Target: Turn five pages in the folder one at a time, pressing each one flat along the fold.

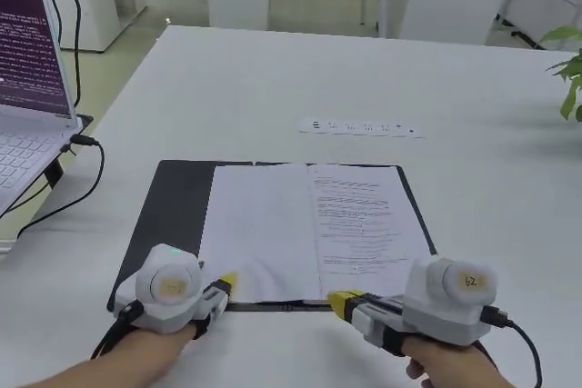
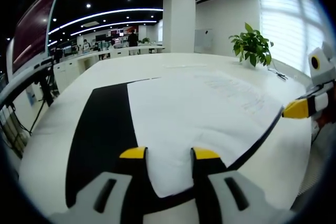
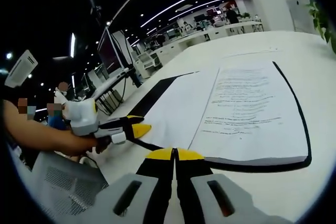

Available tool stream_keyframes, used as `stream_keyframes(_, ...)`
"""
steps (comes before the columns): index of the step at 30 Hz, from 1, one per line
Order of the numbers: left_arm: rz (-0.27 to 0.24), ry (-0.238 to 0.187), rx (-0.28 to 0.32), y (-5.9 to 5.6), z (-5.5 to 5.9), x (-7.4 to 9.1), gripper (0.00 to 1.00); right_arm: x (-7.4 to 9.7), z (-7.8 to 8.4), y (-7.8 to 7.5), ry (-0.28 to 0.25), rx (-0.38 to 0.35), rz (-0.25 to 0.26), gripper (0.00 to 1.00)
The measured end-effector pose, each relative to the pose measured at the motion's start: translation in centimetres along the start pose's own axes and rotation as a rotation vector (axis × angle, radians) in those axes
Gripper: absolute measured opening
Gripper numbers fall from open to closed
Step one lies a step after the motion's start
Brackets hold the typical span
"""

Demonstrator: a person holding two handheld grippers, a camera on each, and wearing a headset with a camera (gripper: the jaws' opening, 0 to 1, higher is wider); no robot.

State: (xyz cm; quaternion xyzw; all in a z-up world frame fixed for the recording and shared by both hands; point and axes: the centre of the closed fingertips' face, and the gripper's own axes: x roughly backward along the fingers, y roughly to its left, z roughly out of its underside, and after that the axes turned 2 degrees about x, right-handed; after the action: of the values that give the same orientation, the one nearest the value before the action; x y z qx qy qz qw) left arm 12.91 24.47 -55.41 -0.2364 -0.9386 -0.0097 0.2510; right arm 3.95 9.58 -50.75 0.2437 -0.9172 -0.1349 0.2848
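Note:
The black folder [image 1: 173,206] lies open on the white table, with a blank turned page [image 1: 259,229] on its left half and a printed page [image 1: 364,220] on its right half. The left gripper [image 1: 225,281] is open at the folder's near edge, its yellow tips [image 2: 169,153] on either side of the blank page's lower left corner [image 2: 168,174]. The right gripper [image 1: 335,300] is shut and empty, its tips [image 3: 174,154] just short of the folder's near edge, below the stack of printed pages [image 3: 252,114].
An open laptop [image 1: 27,88] with its cables stands at the left edge of the table. A white strip with printed marks [image 1: 359,127] lies beyond the folder. Plant leaves [image 1: 568,65] reach in at the far right. Bare table surrounds the folder.

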Motion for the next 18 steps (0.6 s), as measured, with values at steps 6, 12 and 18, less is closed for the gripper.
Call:
stream_keyframes(6,0.012,0.087,0.124,-0.3,-0.3,0.2,0.37,1.4,-2.4,-0.8,-0.078,-0.026,0.066,0.0)
stream_keyframes(12,0.06,0.016,0.144,-1.7,-3.2,1.5,0.4,3.1,-4.2,-1.7,-0.133,-0.064,0.124,0.0)
stream_keyframes(18,0.108,-0.026,0.195,-3.5,-5.4,4.0,0.43,4.6,-5.1,-2.1,-0.162,-0.068,0.148,0.0)
